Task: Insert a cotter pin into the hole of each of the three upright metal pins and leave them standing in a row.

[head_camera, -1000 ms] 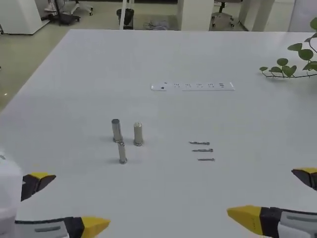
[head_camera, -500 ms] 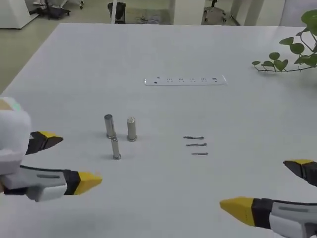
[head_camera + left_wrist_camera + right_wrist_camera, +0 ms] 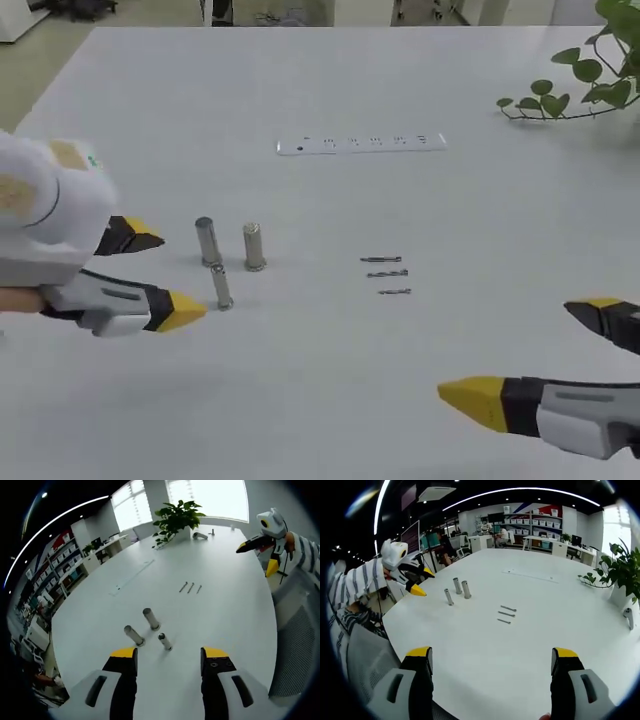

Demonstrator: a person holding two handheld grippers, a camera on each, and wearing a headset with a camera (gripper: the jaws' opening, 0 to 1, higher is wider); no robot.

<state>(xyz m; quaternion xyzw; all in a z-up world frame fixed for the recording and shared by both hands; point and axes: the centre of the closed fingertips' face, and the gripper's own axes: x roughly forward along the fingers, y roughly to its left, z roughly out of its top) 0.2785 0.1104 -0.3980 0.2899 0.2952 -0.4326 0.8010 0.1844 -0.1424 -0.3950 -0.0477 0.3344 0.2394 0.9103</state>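
Note:
Three upright metal pins stand close together on the white table: one [image 3: 206, 241] at the back left, one [image 3: 253, 246] beside it and a shorter one [image 3: 221, 287] in front. Three cotter pins [image 3: 386, 273] lie in a small stack of rows to their right. My left gripper [image 3: 165, 273] is open just left of the pins, its near fingertip [image 3: 185, 310] close to the front pin. In the left gripper view the pins [image 3: 151, 618] stand just beyond the open left gripper [image 3: 169, 655]. My right gripper [image 3: 520, 352] is open and empty at the near right, well short of the cotter pins [image 3: 506, 614].
A white power strip [image 3: 360, 144] lies across the table behind the pins. A leafy plant [image 3: 580, 80] trails in at the far right corner. The near table edge and a grey mesh chair [image 3: 295, 645] are behind the grippers.
My left gripper has risen from the near left corner and moved forward and right, up to the metal pins. The right gripper has held its place. The head camera has tilted down.

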